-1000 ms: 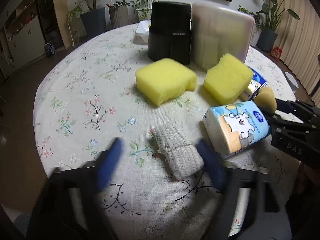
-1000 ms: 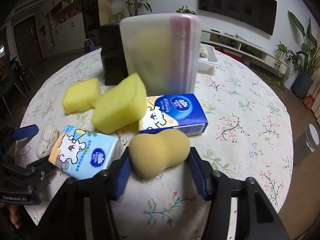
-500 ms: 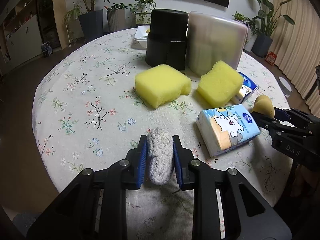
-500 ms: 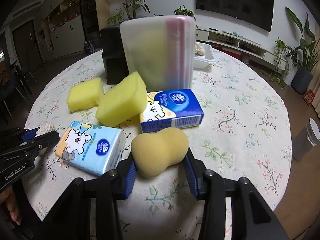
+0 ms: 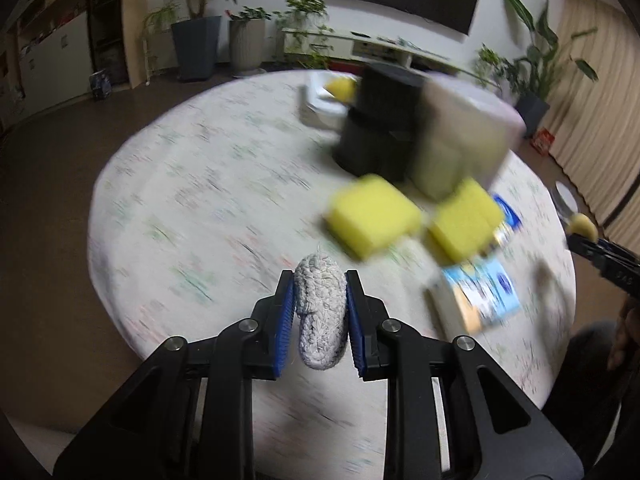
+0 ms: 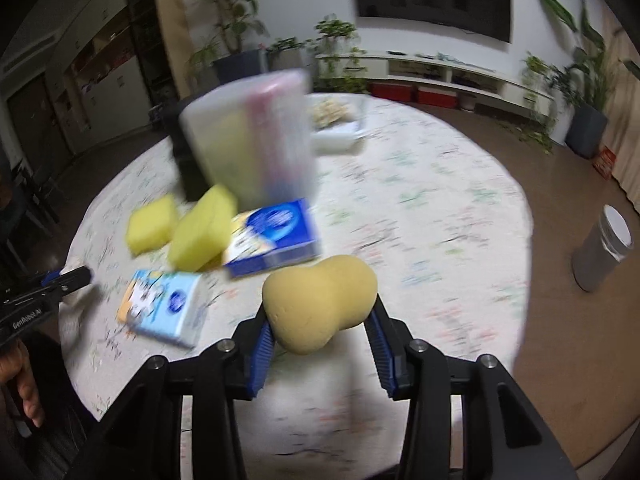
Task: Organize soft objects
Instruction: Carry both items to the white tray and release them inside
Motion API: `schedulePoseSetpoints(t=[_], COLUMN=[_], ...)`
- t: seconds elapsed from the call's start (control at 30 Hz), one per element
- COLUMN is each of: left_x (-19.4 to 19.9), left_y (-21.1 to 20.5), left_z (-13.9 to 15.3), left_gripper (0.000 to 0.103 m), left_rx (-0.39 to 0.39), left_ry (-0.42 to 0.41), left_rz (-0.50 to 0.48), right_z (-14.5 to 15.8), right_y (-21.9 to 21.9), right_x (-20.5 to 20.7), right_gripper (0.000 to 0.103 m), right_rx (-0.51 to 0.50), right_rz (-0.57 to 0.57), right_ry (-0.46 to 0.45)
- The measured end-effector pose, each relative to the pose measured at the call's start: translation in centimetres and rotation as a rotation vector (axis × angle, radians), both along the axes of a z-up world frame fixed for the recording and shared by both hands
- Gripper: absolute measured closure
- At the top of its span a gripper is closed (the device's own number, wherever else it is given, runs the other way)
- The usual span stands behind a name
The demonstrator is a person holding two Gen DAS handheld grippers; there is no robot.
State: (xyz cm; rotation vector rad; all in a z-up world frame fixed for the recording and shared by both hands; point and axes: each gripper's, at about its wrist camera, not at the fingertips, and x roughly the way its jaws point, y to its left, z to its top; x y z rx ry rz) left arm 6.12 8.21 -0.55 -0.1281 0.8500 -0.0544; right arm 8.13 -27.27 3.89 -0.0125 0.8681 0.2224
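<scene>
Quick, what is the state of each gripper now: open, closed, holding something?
Left gripper: closed on the grey knitted pad.
Right gripper: closed on the tan gourd-shaped sponge.

Round floral-cloth table [image 5: 208, 184] bears 2 yellow sponges [image 5: 374, 216], 2 tissue packs [image 6: 164, 306], 2 upright containers [image 6: 248, 140].

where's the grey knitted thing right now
The grey knitted piece is clamped in the left gripper, centre-bottom of the left wrist view, raised off the table.

Floral tablecloth [image 5: 208, 200] pattern smeared by blur, tissue pack [image 5: 482, 296] print unreadable, translucent box [image 6: 248, 148] contents indistinct
</scene>
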Motion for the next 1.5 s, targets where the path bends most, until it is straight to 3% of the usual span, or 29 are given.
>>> schedulePoseSetpoints(t=[0.2,0.37,0.53,0.63,0.87,1.07,1.27,1.5], left_x=[5.5,12.0,18.7,22.2,29.4,33.0,34.1,34.6], left_y=[5.7,7.7,7.1,6.4,3.5,-1.3,-4.1,-4.7], left_z=[3.6,6.3,8.1,8.6,6.9,3.8,1.6,-0.3], left_gripper=[0.081,0.081,0.081,0.081,0.081,0.081,0.081,0.080], left_rx=[0.044,0.082,0.123,0.109,0.113,0.153,0.156,0.166], left_ry=[-0.042,-0.069,-0.074,-0.082,-0.024,0.038,0.068,0.096], left_rz=[0.058,0.033,0.005,-0.031,-0.127,-0.285,-0.392,-0.427], right_z=[3.3,5.7,7.2,7.8,7.2,5.4,4.0,1.0], right_y=[-7.7,-13.9,-16.2,-16.0,-10.7,-2.0,5.7,11.7], right_x=[4.8,11.4,18.4,23.2,31.1,35.1,36.2,35.2], right_gripper=[0.057,0.057,0.057,0.057,0.057,0.057,0.056,0.056], right_rx=[-0.049,-0.083,-0.119,-0.138,-0.176,-0.167,-0.151,-0.235], right_rz=[-0.135,-0.228,-0.256,-0.252,-0.150,0.055,0.280,0.507], right_ry=[-0.044,-0.051,-0.049,-0.044,-0.029,-0.016,-0.001,0.048])
